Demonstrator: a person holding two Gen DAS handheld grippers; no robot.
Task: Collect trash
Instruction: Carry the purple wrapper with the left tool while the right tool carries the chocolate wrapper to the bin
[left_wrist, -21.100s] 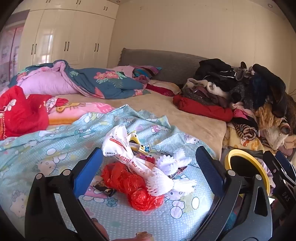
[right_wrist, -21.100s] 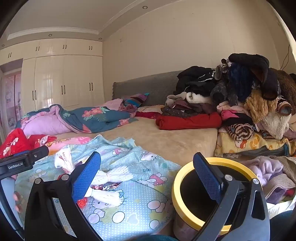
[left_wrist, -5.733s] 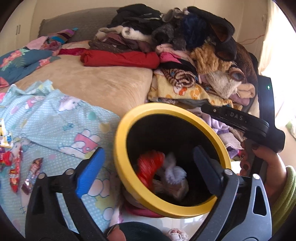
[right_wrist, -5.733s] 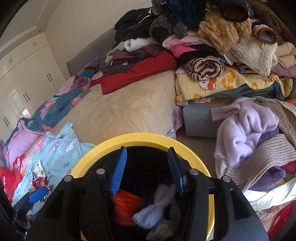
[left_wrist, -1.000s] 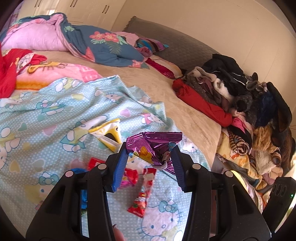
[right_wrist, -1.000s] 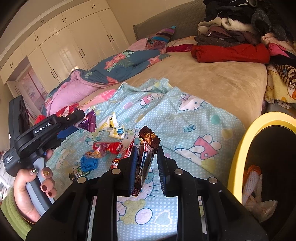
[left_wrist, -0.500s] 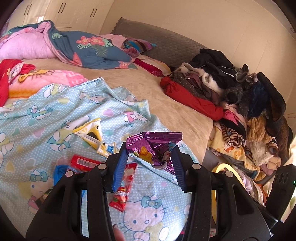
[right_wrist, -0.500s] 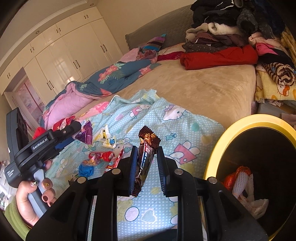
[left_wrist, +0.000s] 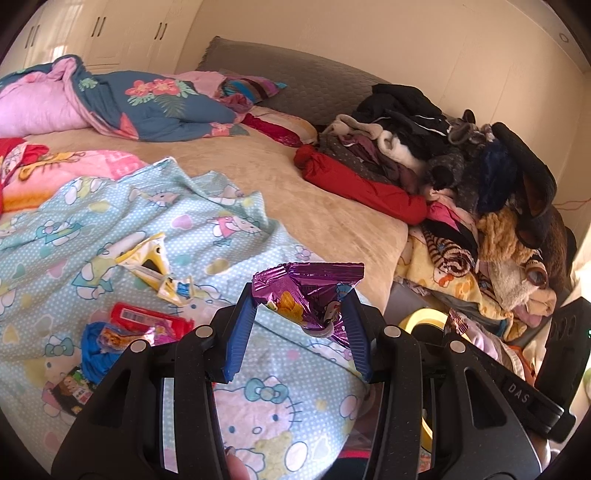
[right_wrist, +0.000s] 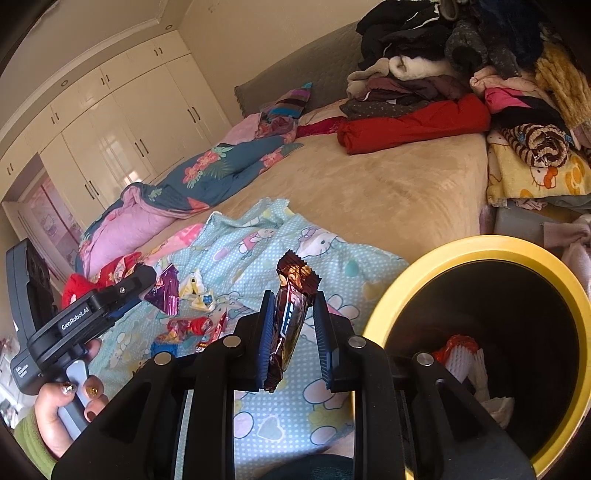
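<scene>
Holding, left gripper (left_wrist: 300, 321): jaws part-way closed, pinching the purple foil packet (left_wrist: 308, 291) across its crumpled middle; packet clear of the bedding.
Holding, right gripper (right_wrist: 291, 325): jaws drawn close, clamping the brown bar wrapper (right_wrist: 290, 317) flat-on, one crimped end standing toward 12 o'clock, the other hanging toward 6.
Handling, both: judged near weightless, thin and crackly, slick on the pads; likely to slide or flutter if the pinch eased; best taken mid-body across the flat, as held.
Bin: yellow-rimmed bin (right_wrist: 476, 245) at 3 o'clock of the right gripper, mouth open, white and red scraps inside.
Remaining trash: yellow-white wrapper (left_wrist: 155, 267), red packet (left_wrist: 147, 319) and blue wrapper (left_wrist: 94, 341) lay on the cartoon-print sheet (left_wrist: 207, 218), toward 9 o'clock of the left gripper.
</scene>
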